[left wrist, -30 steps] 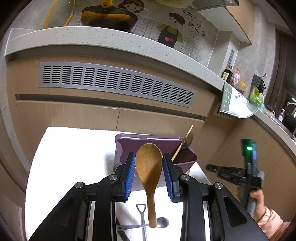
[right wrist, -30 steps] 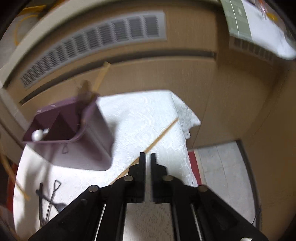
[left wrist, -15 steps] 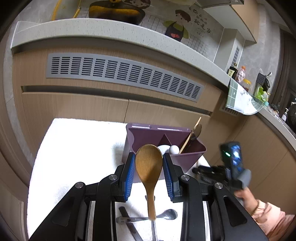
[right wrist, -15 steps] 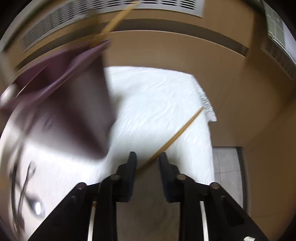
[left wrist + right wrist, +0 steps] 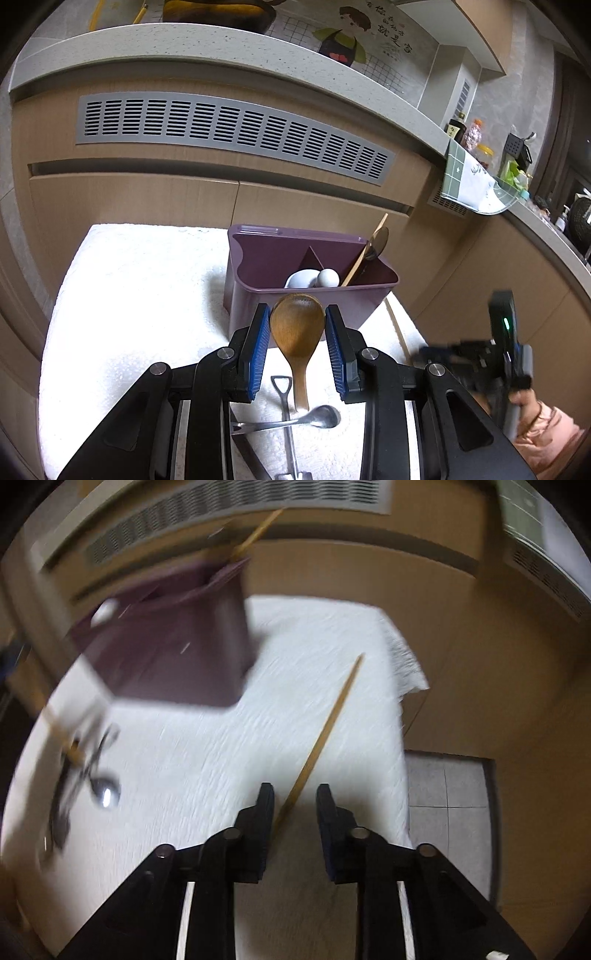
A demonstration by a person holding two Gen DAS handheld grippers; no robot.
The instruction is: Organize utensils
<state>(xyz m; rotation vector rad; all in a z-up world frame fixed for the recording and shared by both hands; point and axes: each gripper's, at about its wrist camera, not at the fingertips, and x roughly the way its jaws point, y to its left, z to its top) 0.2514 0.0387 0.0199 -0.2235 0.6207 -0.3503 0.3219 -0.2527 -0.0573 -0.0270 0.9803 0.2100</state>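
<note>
A kitchen's wood-fronted cabinets rise behind a desk (image 5: 129,295) under a white cloth. The left gripper (image 5: 297,334) grips the bowl of a wooden spoon (image 5: 297,328) between its blue fingers, handle hanging down, with the purple caddy (image 5: 306,291) just ahead and below, so it looks set for a short forward drop. A metal spoon (image 5: 317,419) and small spade lie crossed beneath. To the right, a chopstick (image 5: 325,727) lies slanting away; its near end sits between the right gripper's (image 5: 294,797) parted fingers, not yet pinched
</note>
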